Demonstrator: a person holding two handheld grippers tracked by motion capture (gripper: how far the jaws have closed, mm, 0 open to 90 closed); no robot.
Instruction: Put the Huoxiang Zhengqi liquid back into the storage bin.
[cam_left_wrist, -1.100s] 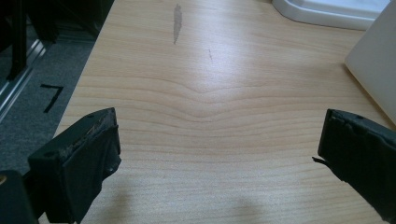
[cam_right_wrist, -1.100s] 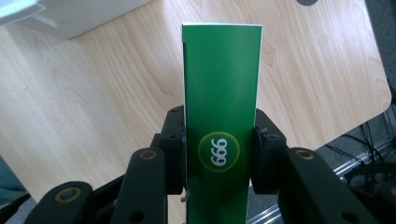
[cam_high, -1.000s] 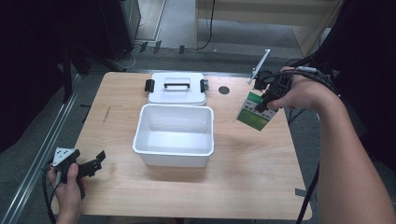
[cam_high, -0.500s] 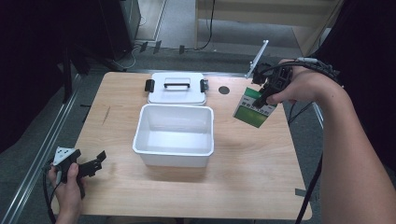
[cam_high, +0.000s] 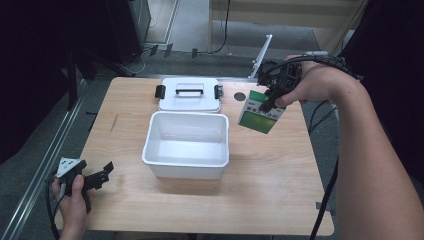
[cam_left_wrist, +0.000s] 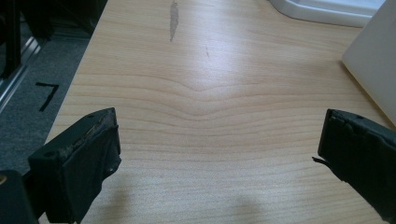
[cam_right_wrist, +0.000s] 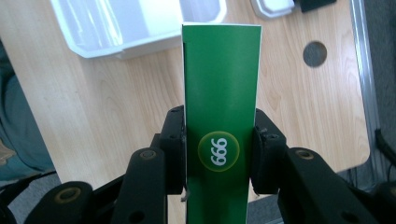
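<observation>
Hanging over bare table (cam_high: 280, 185) at three o'clock of the bin (cam_high: 186, 145), clear of its rim, with the lid (cam_high: 189, 94) at twelve. Green box (cam_high: 260, 114) tilted in mid-air, clamped by its narrow sides in the right gripper (cam_right_wrist: 219, 151); could swing, clip the bin wall, or slip. Left gripper (cam_left_wrist: 219, 154) spread wide, empty, at seven o'clock.

The green box (cam_right_wrist: 220, 116) bears "999" in a yellow-ringed circle, at six o'clock on its narrow side.
</observation>
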